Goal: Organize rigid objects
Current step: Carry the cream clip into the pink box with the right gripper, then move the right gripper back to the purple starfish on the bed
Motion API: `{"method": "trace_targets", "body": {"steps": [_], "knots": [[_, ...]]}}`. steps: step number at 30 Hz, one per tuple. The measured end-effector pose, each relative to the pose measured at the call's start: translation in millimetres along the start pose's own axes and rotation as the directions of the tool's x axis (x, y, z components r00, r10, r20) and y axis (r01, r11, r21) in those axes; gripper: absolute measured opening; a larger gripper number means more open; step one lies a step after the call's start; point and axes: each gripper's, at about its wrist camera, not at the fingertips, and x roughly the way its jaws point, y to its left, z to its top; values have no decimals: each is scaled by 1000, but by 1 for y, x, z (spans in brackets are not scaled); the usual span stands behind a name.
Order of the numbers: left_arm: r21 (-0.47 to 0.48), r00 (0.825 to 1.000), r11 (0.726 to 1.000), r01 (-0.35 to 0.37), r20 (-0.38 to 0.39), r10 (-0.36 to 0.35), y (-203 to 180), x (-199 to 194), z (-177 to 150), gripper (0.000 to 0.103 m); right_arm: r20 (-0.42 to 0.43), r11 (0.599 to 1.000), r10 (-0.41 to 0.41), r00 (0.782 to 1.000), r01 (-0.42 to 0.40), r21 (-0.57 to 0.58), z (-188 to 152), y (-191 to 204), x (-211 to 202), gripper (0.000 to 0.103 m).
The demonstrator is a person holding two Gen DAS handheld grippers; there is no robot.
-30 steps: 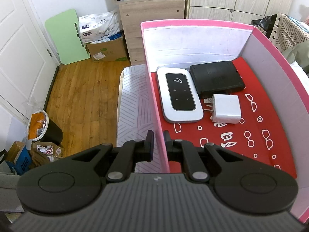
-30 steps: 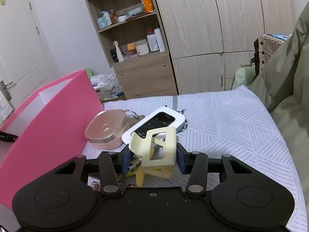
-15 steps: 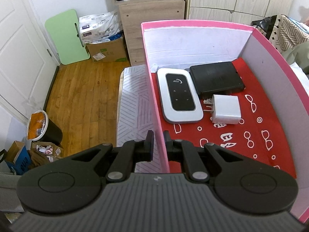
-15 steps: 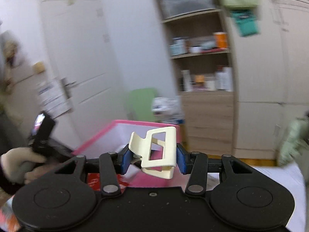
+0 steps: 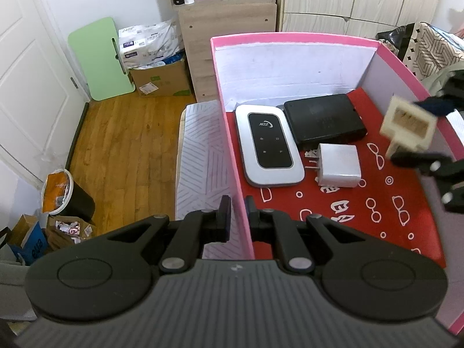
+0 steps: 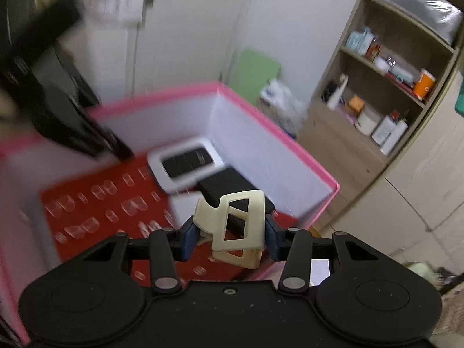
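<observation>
My left gripper (image 5: pixel 237 217) is shut on the left wall of the pink box (image 5: pixel 229 133). Inside on the red floor lie a white pocket router (image 5: pixel 268 145), a black flat device (image 5: pixel 323 119) and a white charger plug (image 5: pixel 339 165). My right gripper (image 6: pixel 229 237) is shut on a cream plastic phone stand (image 6: pixel 239 220) and holds it above the box's right side; it also shows in the left wrist view (image 5: pixel 409 124). The right wrist view shows the box (image 6: pixel 275 139), router (image 6: pixel 185 165) and black device (image 6: pixel 232 185), blurred.
The box stands on a bed with a patterned white sheet (image 5: pixel 200 156). Left of it are wooden floor, a bin (image 5: pixel 66 194), a green board (image 5: pixel 100 58) and a cardboard box (image 5: pixel 159 78). A shelf unit (image 5: pixel 226 8) and wardrobes stand behind.
My right gripper has lifted the cream stand off the bed and swung it left over the pink box. The left gripper has kept its hold on the box wall.
</observation>
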Motion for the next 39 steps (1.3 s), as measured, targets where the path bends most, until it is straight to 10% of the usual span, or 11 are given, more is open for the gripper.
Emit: {"method": "trace_targets", "body": {"steps": [9,15,28,39], "knots": [[-1,1000,1000,2,7,-2,0,-1,-1,9,-161,975,66,985,-98,-199,10,18,22,52],[-5,1000,1000,7,10,-7,1,-1,-1,9,-178,973,-16,984,-26,-231,12,22,31,57],[-3,1000,1000,1,9,-1,0,-1,-1,9,181,988,104,978,-122,94,-5,-23,-66,71],[-4,1000,1000,-29,0,29,-2,-1,1,11,183,944,-51,982,-13,331,-96,-19,-110,72]]}}
